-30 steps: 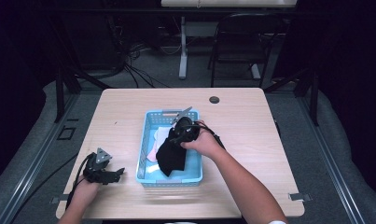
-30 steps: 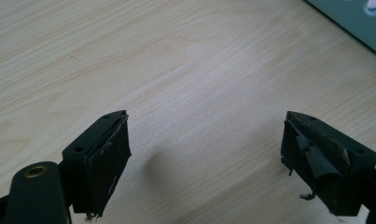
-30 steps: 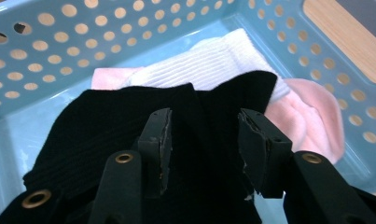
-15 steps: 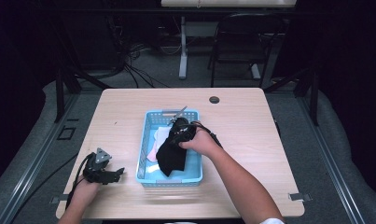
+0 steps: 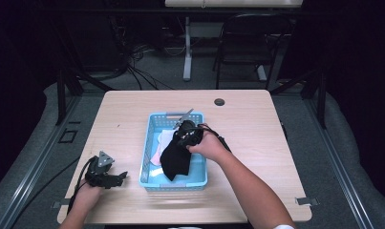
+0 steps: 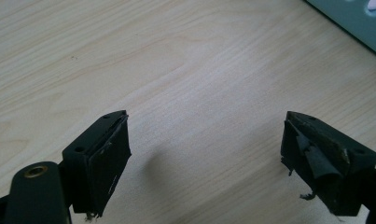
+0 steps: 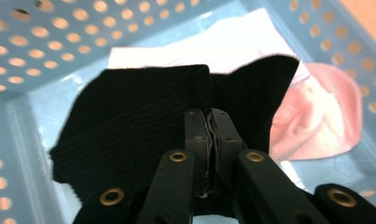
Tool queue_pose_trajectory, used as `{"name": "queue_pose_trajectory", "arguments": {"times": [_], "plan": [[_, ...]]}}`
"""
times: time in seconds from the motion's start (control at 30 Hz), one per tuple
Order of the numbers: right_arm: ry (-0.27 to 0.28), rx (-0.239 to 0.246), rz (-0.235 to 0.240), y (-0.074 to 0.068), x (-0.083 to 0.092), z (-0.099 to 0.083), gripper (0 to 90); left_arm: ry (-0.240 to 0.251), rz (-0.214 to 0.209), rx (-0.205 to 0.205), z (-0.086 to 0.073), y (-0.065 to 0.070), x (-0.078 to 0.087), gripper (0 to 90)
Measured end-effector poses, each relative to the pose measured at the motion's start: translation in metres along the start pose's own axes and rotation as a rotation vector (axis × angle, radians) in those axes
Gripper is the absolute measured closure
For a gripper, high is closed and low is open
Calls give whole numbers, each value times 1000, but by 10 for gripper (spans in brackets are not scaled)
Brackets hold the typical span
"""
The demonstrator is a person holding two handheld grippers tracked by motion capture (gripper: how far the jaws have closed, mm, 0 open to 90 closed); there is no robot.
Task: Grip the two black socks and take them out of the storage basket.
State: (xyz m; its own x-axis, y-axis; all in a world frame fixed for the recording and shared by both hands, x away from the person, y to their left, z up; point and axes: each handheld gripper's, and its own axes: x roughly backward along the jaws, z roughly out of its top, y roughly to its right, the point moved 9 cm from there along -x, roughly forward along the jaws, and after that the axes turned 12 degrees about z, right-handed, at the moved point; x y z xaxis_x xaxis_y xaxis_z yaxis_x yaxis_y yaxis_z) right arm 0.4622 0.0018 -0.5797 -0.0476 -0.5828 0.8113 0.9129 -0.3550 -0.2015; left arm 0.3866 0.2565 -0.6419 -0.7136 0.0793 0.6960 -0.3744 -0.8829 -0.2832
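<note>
we see a light blue perforated basket [image 5: 199, 177] near the middle of a pale wooden table [image 5: 257, 124]. inside it lie a white cloth [image 7: 232, 44] and a pink cloth [image 7: 325, 116], and a black sock [image 5: 176, 160] hangs over them. the right gripper [image 5: 186, 134] has its jaws pressed together on the sock's upper edge, holding it up within the basket; in the right gripper view the pinch sits at the middle of the dark fabric. the left gripper [image 5: 114, 176] rests low over bare table left of the basket, its jaws spread wide with nothing between them. a small dark round fitting [image 5: 219, 102] sits near the table's far edge. beyond, we make out a dim room with a chair [image 5: 245, 45], cables [image 5: 142, 71] on the floor and a white post [image 5: 187, 47]. the sock covers part of the basket's contents.
</note>
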Motion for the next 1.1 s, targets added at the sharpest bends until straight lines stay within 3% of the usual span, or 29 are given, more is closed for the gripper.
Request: {"name": "queue_pose_trajectory", "arguments": {"times": [0.37,0.57,0.8,1.1], "plan": [[104,31,33,-35,37,12,878,0,3,2,0,1,0,155],[164,70,40,-50,60,21,879,0,3,1,0,1,-1,156],[252,97,22,-59,88,35,879,-1,3,0,0,1,0,155],[281,129,-17,-69,117,42,879,-1,4,0,0,1,0,156]]}}
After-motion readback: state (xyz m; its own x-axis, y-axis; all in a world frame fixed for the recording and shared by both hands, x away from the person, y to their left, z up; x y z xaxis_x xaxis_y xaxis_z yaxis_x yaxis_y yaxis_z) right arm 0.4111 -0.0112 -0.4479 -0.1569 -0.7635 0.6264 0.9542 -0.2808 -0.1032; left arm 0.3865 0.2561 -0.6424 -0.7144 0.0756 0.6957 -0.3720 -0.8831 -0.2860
